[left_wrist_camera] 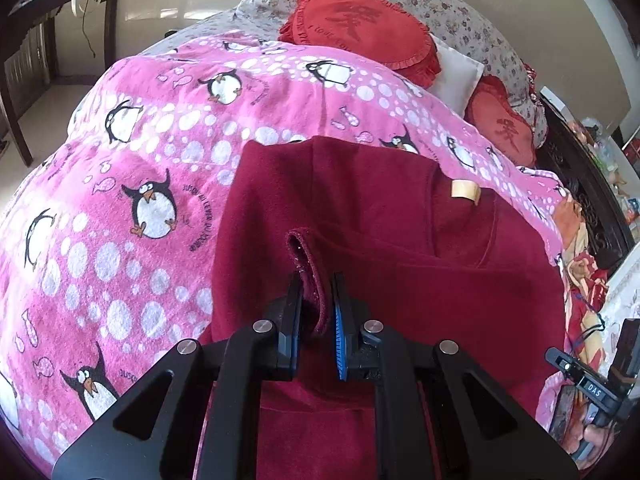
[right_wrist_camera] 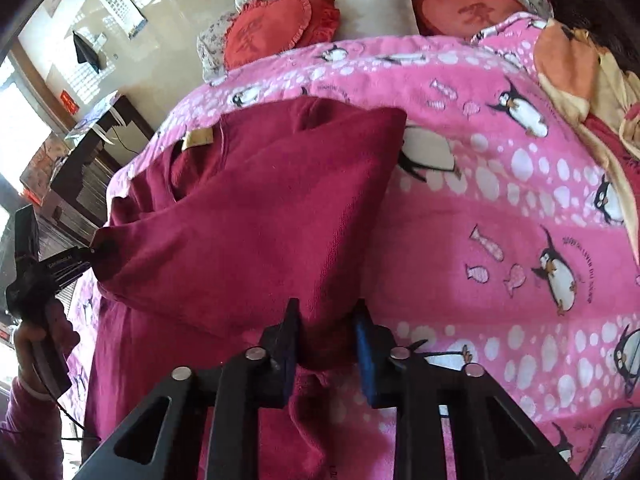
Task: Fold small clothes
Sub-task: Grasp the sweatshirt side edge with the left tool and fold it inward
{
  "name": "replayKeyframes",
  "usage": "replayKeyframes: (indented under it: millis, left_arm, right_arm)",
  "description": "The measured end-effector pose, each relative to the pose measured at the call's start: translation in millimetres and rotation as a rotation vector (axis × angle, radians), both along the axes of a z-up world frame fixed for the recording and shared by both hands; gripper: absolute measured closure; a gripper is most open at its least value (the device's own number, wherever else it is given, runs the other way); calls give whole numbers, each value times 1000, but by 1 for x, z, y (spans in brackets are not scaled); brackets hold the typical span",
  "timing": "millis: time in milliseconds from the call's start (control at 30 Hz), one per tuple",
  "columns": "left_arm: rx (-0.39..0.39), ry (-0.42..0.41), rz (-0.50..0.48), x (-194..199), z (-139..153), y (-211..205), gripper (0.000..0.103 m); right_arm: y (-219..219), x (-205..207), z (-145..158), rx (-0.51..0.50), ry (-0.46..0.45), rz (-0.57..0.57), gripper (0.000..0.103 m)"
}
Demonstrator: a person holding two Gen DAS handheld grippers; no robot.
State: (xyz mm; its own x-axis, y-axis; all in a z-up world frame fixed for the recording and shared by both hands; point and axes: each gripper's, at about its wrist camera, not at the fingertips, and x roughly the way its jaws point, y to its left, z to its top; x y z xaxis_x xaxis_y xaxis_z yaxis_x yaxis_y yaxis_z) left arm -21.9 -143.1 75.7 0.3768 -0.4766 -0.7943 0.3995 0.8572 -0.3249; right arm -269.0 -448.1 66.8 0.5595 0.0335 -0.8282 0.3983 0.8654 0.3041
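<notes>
**Both grippers pinching dark-red fleece top on bed**

Top (left_wrist_camera: 400, 240) is soft, fuzzy maroon knit w/ a small tan rectangular label (left_wrist_camera: 464, 191) sewn at the neckline. It lies on a plush pink blanket (left_wrist_camera: 120, 208) printed w/ penguins, fish and white dots, covering the bed; the top's far end points toward the head of the bed, where red ruffled heart cushions (left_wrist_camera: 360, 20) and a white pillow (left_wrist_camera: 456, 76) sit.

Left gripper (left_wrist_camera: 316, 300): black angular frame, blue ribbed pads. Jaws nearly together, clamping a rolled, thick hem edge of the top that stands up in a narrow loop betw. the pads.

Right gripper (right_wrist_camera: 326, 328): same build, jaws narrowed on a bunched wad of the fabric, lifted off the blanket so the cloth hangs in a taut, slanted sheet. In the right wrist view the left gripper (right_wrist_camera: 94, 254) shows at the far left, gripping the other corner of that lifted panel; cloth stretches smoothly betw. the two holds.
</notes>
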Motion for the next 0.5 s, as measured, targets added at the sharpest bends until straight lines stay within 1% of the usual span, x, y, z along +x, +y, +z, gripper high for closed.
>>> replayKeyframes:
  millis: [33, 100, 133, 167, 200, 267, 300, 367, 400, 433, 467, 500]
  left_arm:
    - [7, -3, -10, -1, -1, -4, 92]
    - [43, 4, -23, 0, -9, -10, 92]
    - [62, 12, -22, 1, -14, -12, 92]
    - [76, 26, -16, 2, -19, -11, 92]
    - [74, 35, -14, 2, -21, -8, 92]
    - [59, 36, -6, 1, -19, 0, 86]
    - [56, 30, -1, 0, -18, 4, 84]
    - [56, 14, 8, -2, -12, 9, 81]
    - [61, 2, 11, -3, -9, 10, 79]
    - [70, -14, 14, -5, -6, 10, 76]
    - [79, -29, 16, -7, -4, 10, 69]
    - [86, -40, 17, -8, -4, 9, 64]
  right_arm:
    - [-5, -3, 1, -9, 8, -20, 85]
    - [-14, -11, -12, -32, 70, -77, 92]
    - [-16, -14, -16, -18, 76, -87, 92]
    - [-19, -18, -16, 6, 61, -101, 92]
    - [-22, -23, -12, 19, 41, -124, 92]
    - [-25, -30, 0, -23, 39, -168, 92]
    - [-24, -31, 9, -54, 30, -175, 92]
    - [-18, -27, 25, -56, -26, -140, 92]
    - [-12, -21, 32, -47, -57, -101, 92]
    - [-6, -14, 35, -49, -69, -79, 92]
    - [0, -7, 37, -54, -80, -55, 92]
    - [5, 5, 37, -60, -84, -31, 92]
